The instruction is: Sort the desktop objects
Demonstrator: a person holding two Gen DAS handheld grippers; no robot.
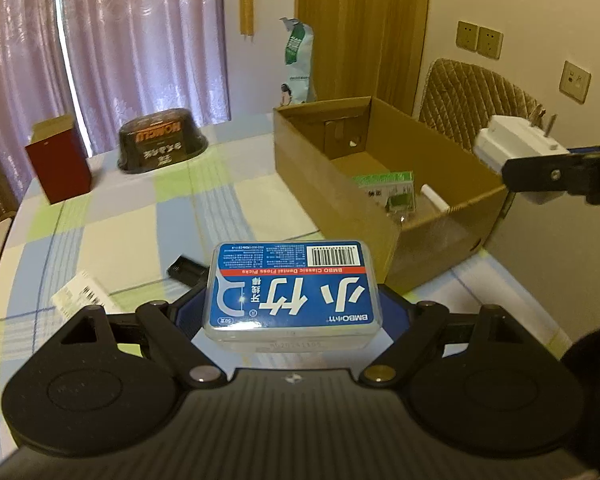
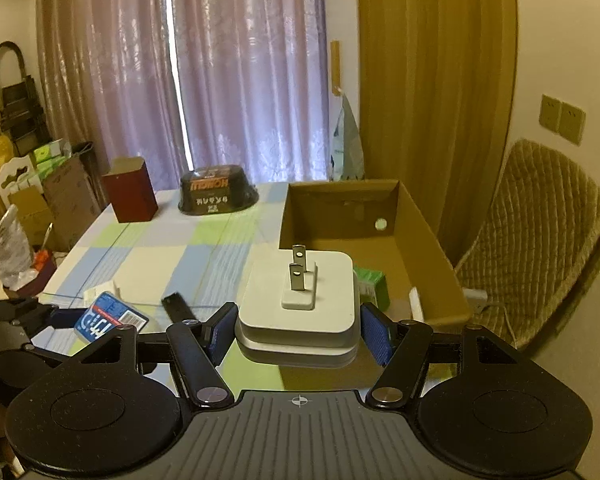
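L gripper: left gripper (image 1: 292, 300) clamped on a blue-labelled clear plastic box of dental floss picks (image 1: 293, 289), fingers pressed on both short sides; box held up off the table, label upside down to the cam. Same box seen small at far left in right wrist view (image 2: 110, 318).

R gripper: right gripper (image 2: 298, 330) closed w/ blue pads on a white square plastic wall charger (image 2: 300, 300), two metal prongs pointing up/fwd. In left wrist view the charger (image 1: 516, 148) sits at the right edge, over the near right rim of the box.

Box: open brown cardboard box (image 1: 380, 216) on right part of the table; inside, a green-and-white packet (image 1: 396, 192) and a small white tube-like item (image 1: 434, 198), near the front end.

Table: checked cloth in pale blue, green, cream (image 1: 160, 216). On it near L gripper: small black flat rectangular item (image 1: 186, 270) and a white barcode-printed packet (image 1: 82, 294), apart from each other.

Far end: dark red cardboard carton (image 1: 58, 160) w/ open top, and an upside-down black instant-noodle bowl (image 1: 160, 146) beside it; tall green-white bag (image 1: 298, 64) stands behind the cardboard box.

Bkgd: purple curtains (image 2: 240, 68), quilted tan chair (image 2: 540, 232) at right.
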